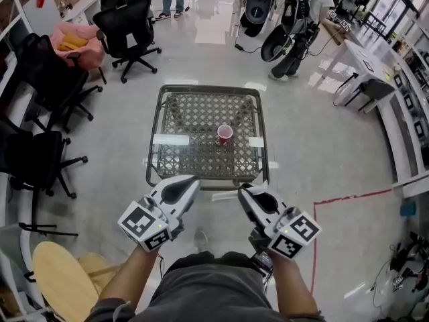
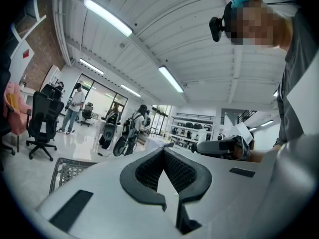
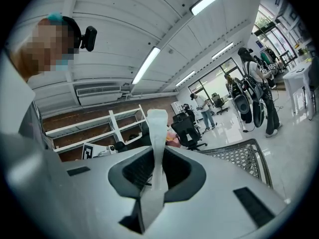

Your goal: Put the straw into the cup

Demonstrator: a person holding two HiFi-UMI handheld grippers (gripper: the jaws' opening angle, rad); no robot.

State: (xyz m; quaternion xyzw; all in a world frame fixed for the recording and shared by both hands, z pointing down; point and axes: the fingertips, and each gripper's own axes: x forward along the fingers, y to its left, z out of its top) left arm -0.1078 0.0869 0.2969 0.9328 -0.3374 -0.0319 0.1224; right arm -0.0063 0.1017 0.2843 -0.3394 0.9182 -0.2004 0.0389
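Note:
A small red cup point(image 1: 224, 134) stands upright near the middle of the metal lattice table point(image 1: 155, 123). Both grippers are held close to my body, short of the table's near edge, with their tips turned toward each other. My right gripper point(image 1: 242, 190) is shut on a white paper-wrapped straw point(image 3: 157, 133), which sticks out past its jaws point(image 3: 158, 156). In the head view the straw point(image 1: 224, 194) shows as a pale strip between the two gripper tips. My left gripper point(image 1: 193, 180) has its pads point(image 2: 163, 153) closed together, with nothing seen between them.
Black office chairs point(image 1: 131, 25) stand to the left and behind the table, one draped with pink cloth point(image 1: 70, 42). A wooden stool point(image 1: 60, 274) sits at my lower left. People with golf bags point(image 1: 295, 25) stand at the back, white desks point(image 1: 385, 92) at the right, red floor tape point(image 1: 348, 197).

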